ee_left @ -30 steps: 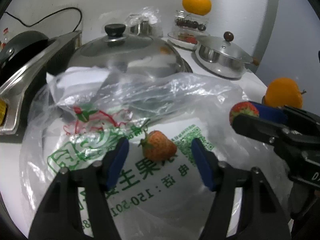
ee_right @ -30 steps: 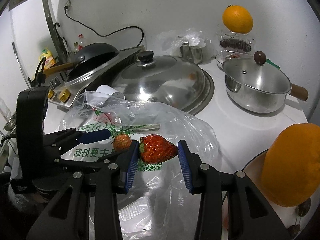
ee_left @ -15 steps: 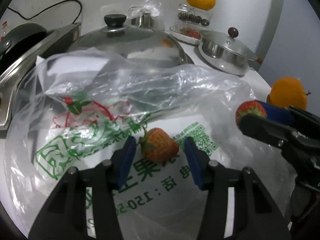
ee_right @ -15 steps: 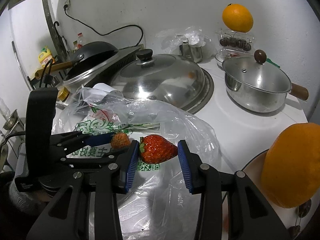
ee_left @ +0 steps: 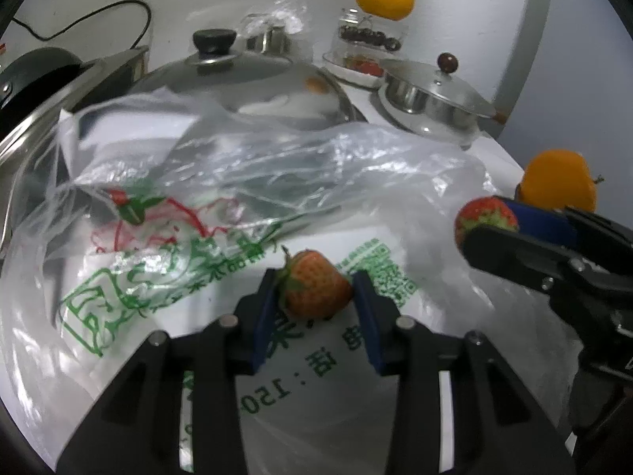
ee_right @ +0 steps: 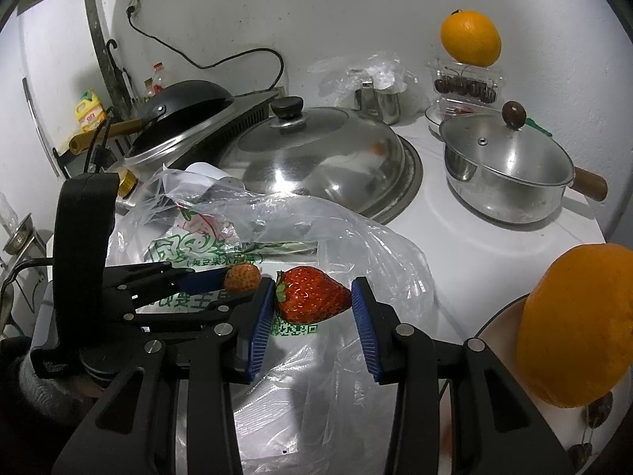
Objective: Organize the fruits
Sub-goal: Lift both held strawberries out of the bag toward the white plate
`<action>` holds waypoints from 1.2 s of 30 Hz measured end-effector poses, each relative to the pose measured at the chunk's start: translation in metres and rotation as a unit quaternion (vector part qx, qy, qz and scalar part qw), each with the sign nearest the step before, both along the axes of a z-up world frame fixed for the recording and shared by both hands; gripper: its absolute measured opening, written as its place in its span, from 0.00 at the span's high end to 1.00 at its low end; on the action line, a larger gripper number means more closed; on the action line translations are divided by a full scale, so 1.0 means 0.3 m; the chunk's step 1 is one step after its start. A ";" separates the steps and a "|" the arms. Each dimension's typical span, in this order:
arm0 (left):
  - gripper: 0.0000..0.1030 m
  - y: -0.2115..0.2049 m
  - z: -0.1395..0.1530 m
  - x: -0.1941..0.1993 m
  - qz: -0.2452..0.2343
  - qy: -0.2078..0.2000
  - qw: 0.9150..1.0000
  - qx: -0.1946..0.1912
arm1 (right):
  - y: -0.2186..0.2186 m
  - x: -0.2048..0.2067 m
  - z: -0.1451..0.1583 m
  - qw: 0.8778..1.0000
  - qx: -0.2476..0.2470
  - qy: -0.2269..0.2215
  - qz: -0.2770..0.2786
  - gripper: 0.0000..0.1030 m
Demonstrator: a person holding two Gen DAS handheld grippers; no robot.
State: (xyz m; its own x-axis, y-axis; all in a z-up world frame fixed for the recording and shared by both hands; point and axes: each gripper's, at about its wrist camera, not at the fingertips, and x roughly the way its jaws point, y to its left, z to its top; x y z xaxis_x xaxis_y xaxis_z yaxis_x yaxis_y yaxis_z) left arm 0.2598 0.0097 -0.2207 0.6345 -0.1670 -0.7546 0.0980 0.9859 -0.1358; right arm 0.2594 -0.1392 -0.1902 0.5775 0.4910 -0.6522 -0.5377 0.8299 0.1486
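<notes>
Your pale strawberry (ee_left: 316, 289) sits over the printed bag (ee_left: 198, 277); the left gripper (ee_left: 314, 304) has just been closing and now pinches it. The right gripper (ee_right: 312, 304) grips the red strawberry (ee_right: 312, 295). Both picked, neither placed. The near-right plate (ee_right: 494, 324) is cut off behind an orange (ee_right: 573, 324).

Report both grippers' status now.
Left gripper: jaws just closed onto the pale strawberry.
Right gripper: shut on the red strawberry.
</notes>
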 end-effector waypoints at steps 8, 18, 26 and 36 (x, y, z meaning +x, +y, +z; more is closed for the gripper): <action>0.62 0.004 0.039 -0.037 -0.002 -0.011 1.000 -0.005 | 0.011 -0.025 0.021 1.000 -0.006 -0.007 0.002 0.59; 0.62 0.013 0.102 -0.108 -0.002 -0.030 1.000 -0.002 | 0.028 -0.095 0.067 1.000 -0.008 -0.022 0.009 0.59; 0.62 0.006 0.157 -0.177 0.000 -0.046 0.999 0.002 | 0.026 -0.165 0.113 0.999 -0.007 -0.037 0.011 0.59; 0.62 -0.020 0.210 -0.269 0.000 -0.063 0.998 0.006 | 0.001 -0.254 0.156 0.999 -0.005 -0.052 0.012 0.59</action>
State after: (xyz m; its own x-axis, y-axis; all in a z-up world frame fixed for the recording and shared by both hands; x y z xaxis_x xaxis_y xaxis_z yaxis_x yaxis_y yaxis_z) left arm 0.1790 0.0037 -0.1576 0.7252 -0.1583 -0.6701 0.1128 0.9874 -0.1111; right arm 0.1833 -0.1390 -0.1435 0.6309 0.4992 -0.5940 -0.5694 0.8179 0.0826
